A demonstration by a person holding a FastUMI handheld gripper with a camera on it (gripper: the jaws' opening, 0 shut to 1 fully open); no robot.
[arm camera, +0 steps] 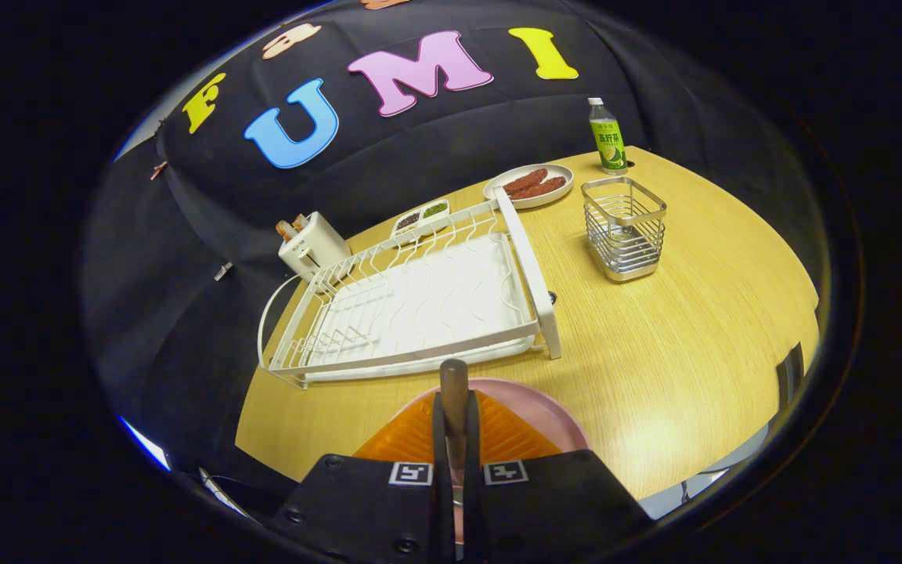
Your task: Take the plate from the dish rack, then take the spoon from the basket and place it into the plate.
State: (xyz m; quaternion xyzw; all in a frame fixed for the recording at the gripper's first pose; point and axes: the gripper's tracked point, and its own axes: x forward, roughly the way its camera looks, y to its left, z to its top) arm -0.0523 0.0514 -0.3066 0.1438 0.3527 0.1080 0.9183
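The gripper (455, 423) is sitting nearest of all, and its jaws are squeezing almost fully together on the spoon (454, 392), with one finger pressing on each side of it. Only the spoon's dark, rounded handle end is sticking up past the fingers; the rest of the spoon is hiding between and under them, so its bowl is not showing. Right below and just beyond the fingers, the pink plate (553, 411) is lying flat on the desk (678, 337). It is round and smooth, and the gripper is covering its near half, so only the far rim is peeking out. The desk is made of pale yellow wood with fine lines running through it. Just past the plate, the white dish rack (420, 305) is standing with nothing in its slots. It is made of thin bent wires over a flat tray with wavy ridges, and a thick white bar is running along its right side. To the right of the rack, well apart from it, the basket (623, 227) is standing upright. It is shiny metal, square, and made of thin wire rings. Behind the rack's left corner a white toaster (312, 244) is holding something brown in its top, too small to make out. Next to it, a small white dish (421, 216) is holding dark and green bits. Farther back, a white plate (531, 185) is carrying two long reddish-brown pieces of food, and a green bottle (607, 139) with a white cap is standing at the desk's far edge.
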